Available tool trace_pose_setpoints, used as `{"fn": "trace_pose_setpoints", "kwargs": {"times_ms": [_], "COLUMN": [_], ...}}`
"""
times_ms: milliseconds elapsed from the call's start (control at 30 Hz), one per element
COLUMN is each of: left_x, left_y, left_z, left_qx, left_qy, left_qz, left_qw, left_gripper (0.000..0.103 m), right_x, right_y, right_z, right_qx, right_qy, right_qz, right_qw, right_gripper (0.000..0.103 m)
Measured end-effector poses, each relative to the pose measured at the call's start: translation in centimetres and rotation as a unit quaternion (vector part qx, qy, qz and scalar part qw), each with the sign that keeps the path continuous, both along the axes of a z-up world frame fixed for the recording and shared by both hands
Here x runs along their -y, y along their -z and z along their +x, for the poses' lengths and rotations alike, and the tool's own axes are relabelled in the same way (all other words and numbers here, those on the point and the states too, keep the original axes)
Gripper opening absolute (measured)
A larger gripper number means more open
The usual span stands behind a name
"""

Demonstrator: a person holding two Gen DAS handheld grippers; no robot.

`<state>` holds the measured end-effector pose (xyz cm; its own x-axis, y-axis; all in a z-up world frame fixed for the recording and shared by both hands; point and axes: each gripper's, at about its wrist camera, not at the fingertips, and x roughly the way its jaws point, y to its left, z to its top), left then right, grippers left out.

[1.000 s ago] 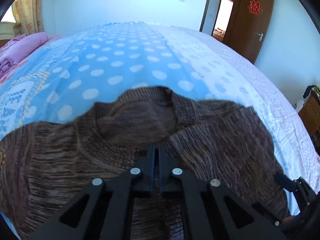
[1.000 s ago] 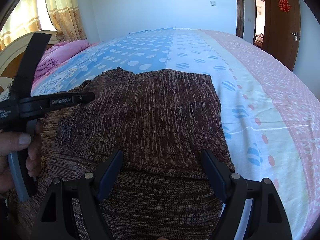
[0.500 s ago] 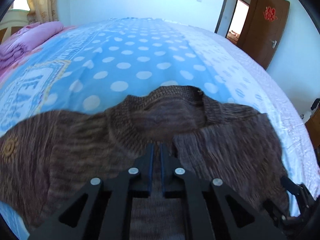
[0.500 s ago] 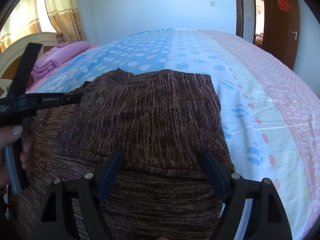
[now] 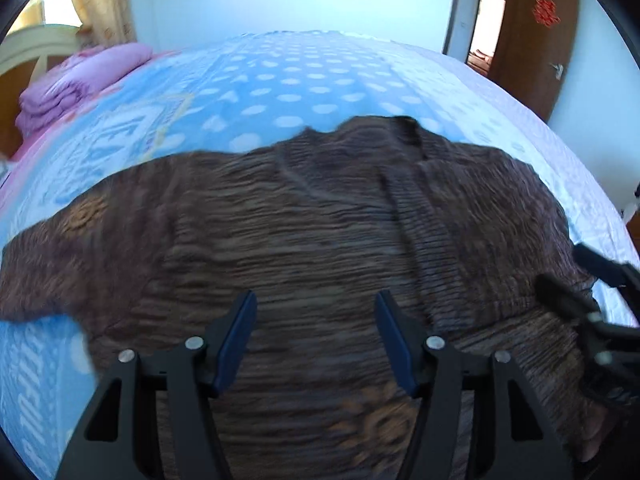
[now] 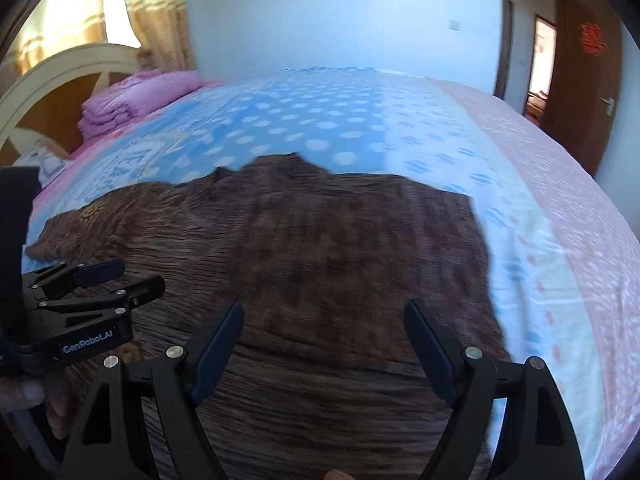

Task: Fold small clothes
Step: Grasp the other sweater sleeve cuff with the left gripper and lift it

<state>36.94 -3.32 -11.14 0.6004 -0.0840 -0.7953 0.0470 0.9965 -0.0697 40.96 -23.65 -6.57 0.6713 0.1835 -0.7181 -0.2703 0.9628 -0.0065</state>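
My left tongs (image 5: 316,340) have just been opening and have let go of the sweater (image 5: 320,240); nothing is between them. My right tongs (image 6: 324,344) hang released too. The sweater lies half-folded near the bed's (image 6: 540,200) near edge. Next, I'd pinch its left sleeve at the outer edge and fold squarely.

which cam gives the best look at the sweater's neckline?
Left wrist: the brown sweater shows its ribbed collar and the band running down from it. Right wrist sees the sweater too, but its collar is only a blurred bump.
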Motion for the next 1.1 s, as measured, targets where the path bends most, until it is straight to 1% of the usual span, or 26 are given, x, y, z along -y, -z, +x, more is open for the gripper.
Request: {"fn": "trace_pose_setpoints", "kwargs": {"times_ms": [33,100,167,233,267,333,400,467,567,633,733,800,867,900,1033,1100], "left_x": [-0.6,-2.5,-4.7,-6.9,-8.4,-11.1,-14.5,-17.9,-23.4,-26.3,-28.7,-29.7,-30.1,-30.1,-30.4,-30.7], "left_y": [-0.2,-1.0,-1.8,-2.3,-2.4,-2.3,-2.1,-1.7,-1.0,-0.5,0.0,0.2,0.1,0.2,0.7,1.4], "left_z": [-0.4,-1.5,-2.7,-3.6,-4.1,-4.6,-5.0,-5.3,-6.2,-6.6,-7.1,-7.2,-7.3,-7.0,-5.8,-5.2], "left_qx": [0.003,0.015,0.026,0.036,0.039,0.039,0.036,0.031,0.027,0.026,0.027,0.031,0.038,0.038,0.03,0.02], "left_qy": [-0.002,-0.01,-0.018,-0.031,-0.04,-0.058,-0.088,-0.129,-0.192,-0.227,-0.261,-0.275,-0.282,-0.279,-0.279,-0.29], "left_qz": [-0.001,0.001,0.006,0.015,0.023,0.038,0.052,0.061,0.051,0.041,0.021,-0.009,-0.031,-0.045,-0.091,-0.118], "left_qw": [1.0,0.9998,0.9995,0.9987,0.9982,0.9968,0.9941,0.9893,0.9796,0.9727,0.9647,0.9609,0.9582,0.9584,0.9556,0.9495], "left_gripper": [0.064,0.064,0.066,0.071,0.071,0.071,0.072,0.072,0.072,0.072,0.072,0.072,0.072,0.072,0.072,0.072], "right_x": [-1.2,-2.7,-3.7,-4.6,-5.0,-5.7,-6.1,-6.6,-6.6,-6.7,-6.6,-6.6,-6.8,-6.9,-6.8,-6.8], "right_y": [0.7,2.2,2.7,2.7,2.8,3.2,3.4,3.5,3.7,3.7,3.7,3.7,3.8,3.8,3.7,3.7], "right_z": [0.4,0.9,0.4,-0.3,-0.6,-0.8,-1.1,-1.4,-1.2,-1.3,-1.3,-1.4,-1.3,-1.4,-1.4,-1.5], "right_qx": [-0.016,-0.044,-0.034,-0.035,-0.034,-0.031,-0.026,-0.022,-0.022,-0.02,-0.018,-0.016,-0.016,-0.016,-0.015,-0.014], "right_qy": [-0.016,-0.031,-0.033,-0.058,-0.07,-0.073,-0.082,-0.096,-0.094,-0.092,-0.091,-0.092,-0.092,-0.091,-0.091,-0.091], "right_qz": [0.002,0.0,-0.018,-0.015,-0.022,-0.045,-0.049,-0.05,-0.056,-0.059,-0.061,-0.062,-0.061,-0.06,-0.062,-0.061], "right_qw": [1.0,0.999,0.999,0.998,0.997,0.996,0.995,0.994,0.994,0.994,0.994,0.994,0.994,0.994,0.994,0.994], "right_gripper": [0.083,0.083,0.084,0.084,0.084,0.084,0.084,0.084,0.085,0.085,0.085,0.085,0.085,0.085,0.085,0.085]}}
